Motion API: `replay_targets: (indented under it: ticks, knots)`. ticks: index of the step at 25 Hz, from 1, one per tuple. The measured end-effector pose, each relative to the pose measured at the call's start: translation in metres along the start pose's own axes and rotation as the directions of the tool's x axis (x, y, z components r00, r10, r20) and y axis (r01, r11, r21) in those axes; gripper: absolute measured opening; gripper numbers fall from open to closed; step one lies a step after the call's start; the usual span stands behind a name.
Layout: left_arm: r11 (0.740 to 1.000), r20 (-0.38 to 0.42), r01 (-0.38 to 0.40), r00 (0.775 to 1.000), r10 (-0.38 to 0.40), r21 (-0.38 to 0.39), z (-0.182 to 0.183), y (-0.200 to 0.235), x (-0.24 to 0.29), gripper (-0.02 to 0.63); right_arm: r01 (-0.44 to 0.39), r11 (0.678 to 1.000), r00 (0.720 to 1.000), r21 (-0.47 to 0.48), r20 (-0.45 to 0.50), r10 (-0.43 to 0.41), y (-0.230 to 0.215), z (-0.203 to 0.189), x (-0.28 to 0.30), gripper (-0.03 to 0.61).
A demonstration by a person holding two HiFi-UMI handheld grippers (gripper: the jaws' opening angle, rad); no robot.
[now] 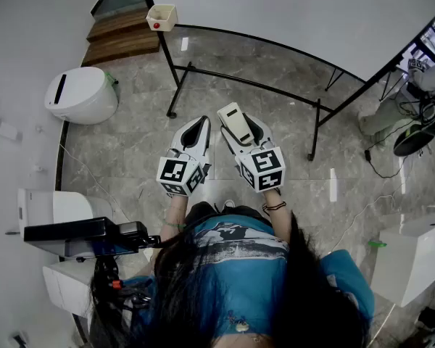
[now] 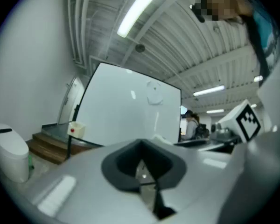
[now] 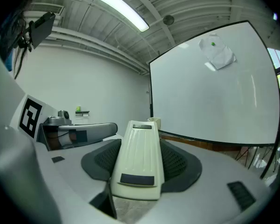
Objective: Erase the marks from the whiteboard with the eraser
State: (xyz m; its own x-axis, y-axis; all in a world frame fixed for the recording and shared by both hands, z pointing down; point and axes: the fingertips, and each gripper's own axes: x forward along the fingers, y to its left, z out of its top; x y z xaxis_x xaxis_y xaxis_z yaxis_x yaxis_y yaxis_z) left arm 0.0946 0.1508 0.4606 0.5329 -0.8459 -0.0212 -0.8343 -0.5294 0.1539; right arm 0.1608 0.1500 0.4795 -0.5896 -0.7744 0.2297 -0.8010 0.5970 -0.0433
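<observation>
The right hand-held gripper clamps the cream eraser short of the whiteboard, beside the empty, closed-jawed left hand-held gripper, and should probably press its wiping face flat over the faint marks high on that whiteboard.

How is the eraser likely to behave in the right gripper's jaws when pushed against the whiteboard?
The eraser looks like a ribbed hard-plastic shell, so probably stiff and light. It juts past the right gripper, so it might pivot under pressure.
</observation>
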Motion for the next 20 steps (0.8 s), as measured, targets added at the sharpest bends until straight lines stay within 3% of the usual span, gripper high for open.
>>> replay_targets:
  ticks: [9, 20]
  knots:
    - [1.0, -0.039, 0.0, 0.999, 0.0, -0.002, -0.015, -0.003, 0.022, 0.003, -0.014, 0.999, 1.0, 0.044, -0.019, 0.015, -0.025, -0.014, 0.011, 0.264]
    - [0.999, -0.047, 0.038, 0.998, -0.038, 0.003, -0.019, 0.065, 0.084, 0.003, 0.01, 0.999, 1.0, 0.039, -0.027, -0.008, -0.058, -0.007, 0.091, 0.264]
